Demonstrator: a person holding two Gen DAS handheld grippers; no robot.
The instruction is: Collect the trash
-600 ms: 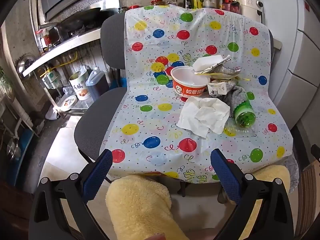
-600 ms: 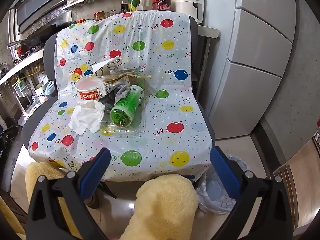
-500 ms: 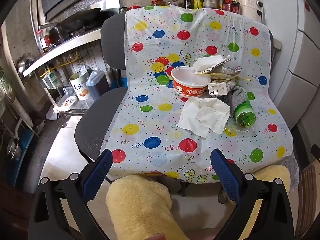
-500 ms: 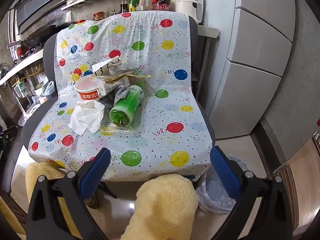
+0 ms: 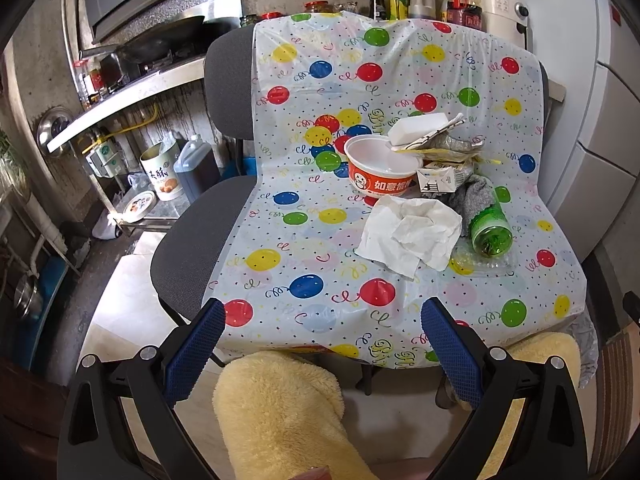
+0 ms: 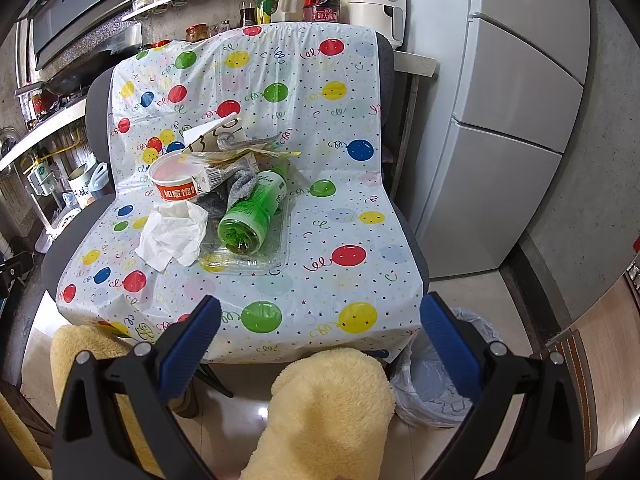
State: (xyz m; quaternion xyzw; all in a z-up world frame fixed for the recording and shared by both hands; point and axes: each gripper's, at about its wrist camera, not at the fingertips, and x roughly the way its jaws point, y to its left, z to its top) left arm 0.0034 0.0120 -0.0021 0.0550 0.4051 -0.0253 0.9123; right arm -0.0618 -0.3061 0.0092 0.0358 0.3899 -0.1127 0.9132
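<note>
Your left claw [image 5: 320,326] hangs spread wide with nothing between its blue pads, tilted down toward the front edge of the dark grey office chair [image 5: 188,240], which is draped in a thin plastic sheet printed with coloured balloons [image 5: 304,248]. Your right claw [image 6: 320,326] is likewise spread wide and empty, short of the same sheet's front edge.

The trash sits in one cluster on the seat, toward its back and to the right as your left camera shows it. A red-and-white paper noodle bowl [image 5: 380,166] stands upright, with a white foam block [image 5: 418,128] and some flattened wrappers resting over its far rim. A crumpled white tissue [image 5: 412,234] lies just in front of the bowl. Beside it, a green plastic bottle [image 6: 252,212] lies on its side with its base toward you, resting on a clear plastic tray [image 6: 248,256] and touching a grey cloth [image 6: 240,184] (the cloth is partly tucked under the wrappers). A small printed carton [image 5: 438,176] leans between the bowl and the cloth.

On the floor at the chair's right front corner stands a bin lined with a pale translucent bag [image 6: 436,380]. Fluffy yellow fabric [image 6: 332,404] fills the bottom of both views, below the claws.
</note>
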